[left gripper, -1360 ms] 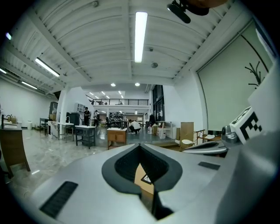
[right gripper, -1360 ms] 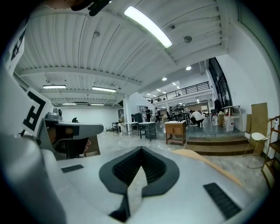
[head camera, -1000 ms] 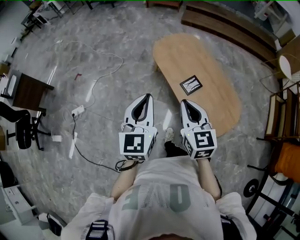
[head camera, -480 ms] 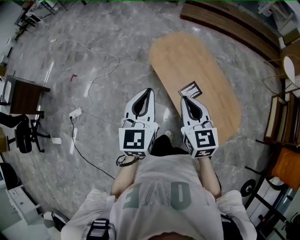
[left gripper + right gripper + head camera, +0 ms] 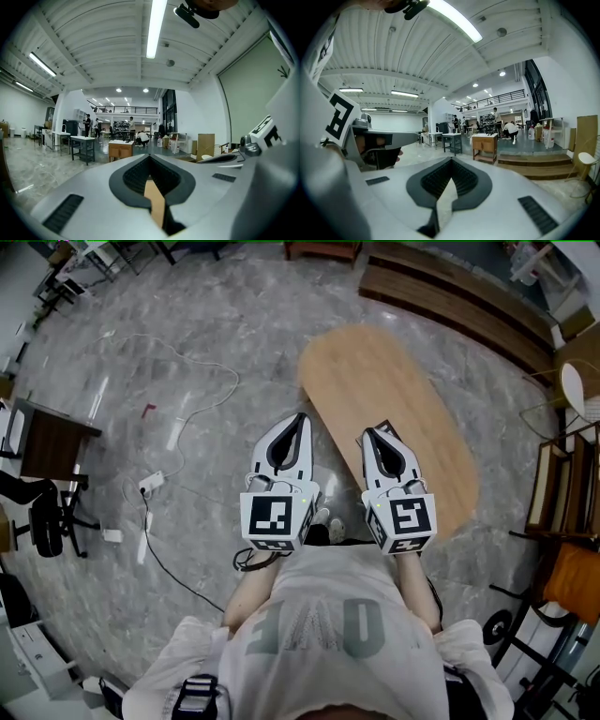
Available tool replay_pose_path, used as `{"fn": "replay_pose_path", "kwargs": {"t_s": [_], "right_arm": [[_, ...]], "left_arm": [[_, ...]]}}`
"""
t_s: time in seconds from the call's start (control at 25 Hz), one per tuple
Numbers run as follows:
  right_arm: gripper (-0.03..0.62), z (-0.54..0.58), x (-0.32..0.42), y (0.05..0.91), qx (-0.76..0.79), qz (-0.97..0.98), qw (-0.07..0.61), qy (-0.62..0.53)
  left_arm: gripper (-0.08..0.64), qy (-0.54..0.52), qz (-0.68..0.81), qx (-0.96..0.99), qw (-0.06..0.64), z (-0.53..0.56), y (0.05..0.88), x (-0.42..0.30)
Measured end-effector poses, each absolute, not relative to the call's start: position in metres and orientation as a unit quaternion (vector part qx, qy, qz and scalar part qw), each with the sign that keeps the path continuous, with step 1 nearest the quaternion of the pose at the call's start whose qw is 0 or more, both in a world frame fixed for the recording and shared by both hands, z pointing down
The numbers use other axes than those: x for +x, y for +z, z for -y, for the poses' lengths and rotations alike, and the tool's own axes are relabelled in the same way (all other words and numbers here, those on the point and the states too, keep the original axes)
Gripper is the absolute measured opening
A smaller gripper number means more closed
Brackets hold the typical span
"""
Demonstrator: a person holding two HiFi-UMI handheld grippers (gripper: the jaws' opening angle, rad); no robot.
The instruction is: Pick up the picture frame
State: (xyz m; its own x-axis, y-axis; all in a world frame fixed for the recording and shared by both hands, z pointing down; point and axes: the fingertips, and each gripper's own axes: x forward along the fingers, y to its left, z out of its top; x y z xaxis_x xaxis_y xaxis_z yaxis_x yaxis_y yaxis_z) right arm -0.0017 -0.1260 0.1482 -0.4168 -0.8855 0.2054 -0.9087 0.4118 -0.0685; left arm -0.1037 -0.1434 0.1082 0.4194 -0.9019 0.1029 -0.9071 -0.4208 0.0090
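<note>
Wooden bench [image 5: 412,381] ahead; our left tongs [image 5: 298,418] and right tongs [image 5: 372,432] are closed, empty. We judge the picture frame [image 5: 387,427] light, stiff, fragile; pinch its rim.

Oval wooden table [image 5: 394,381] standing on a grey marbled floor [image 5: 234,315]; a white cable [image 5: 234,382] and a power strip [image 5: 150,482] lie on the floor.

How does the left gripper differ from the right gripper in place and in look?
The left gripper hangs mostly over the grey floor, its tip at the edge of the wooden table; the right gripper is over that table. The marker cube on the left gripper bears a different black pattern from the one on the right gripper. Both are shut, empty and point the same way, side by side.
</note>
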Motion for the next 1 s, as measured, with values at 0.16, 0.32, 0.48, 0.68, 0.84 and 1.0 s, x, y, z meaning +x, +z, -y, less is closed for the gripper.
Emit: {"fn": "replay_pose_path", "kwargs": {"t_s": [0.16,0.32,0.48,0.68,0.84,1.0], "right_arm": [[0.006,0.132,-0.006,0.141,0.549,0.829,0.064,0.08],[0.006,0.139,-0.01,0.14,0.558,0.824,0.06,0.079],[0.006,0.148,-0.011,0.138,0.568,0.818,0.057,0.076],[0.006,0.157,-0.006,0.138,0.576,0.812,0.056,0.079],[0.006,0.163,0.003,0.136,0.588,0.803,0.053,0.079],[0.006,0.178,0.01,0.134,0.597,0.797,0.051,0.074]], "left_arm": [[0.009,0.038,0.529,0.847,0.029,0.151,0.103,-0.109],[0.009,0.048,0.52,0.853,0.018,0.162,0.103,-0.111],[0.009,0.049,0.507,0.86,0.013,0.172,0.102,-0.108],[0.009,0.053,0.492,0.869,0.012,0.18,0.102,-0.103],[0.009,0.057,0.484,0.873,0.018,0.185,0.106,-0.102],[0.009,0.05,0.453,0.888,0.054,0.195,0.116,-0.093]]}}
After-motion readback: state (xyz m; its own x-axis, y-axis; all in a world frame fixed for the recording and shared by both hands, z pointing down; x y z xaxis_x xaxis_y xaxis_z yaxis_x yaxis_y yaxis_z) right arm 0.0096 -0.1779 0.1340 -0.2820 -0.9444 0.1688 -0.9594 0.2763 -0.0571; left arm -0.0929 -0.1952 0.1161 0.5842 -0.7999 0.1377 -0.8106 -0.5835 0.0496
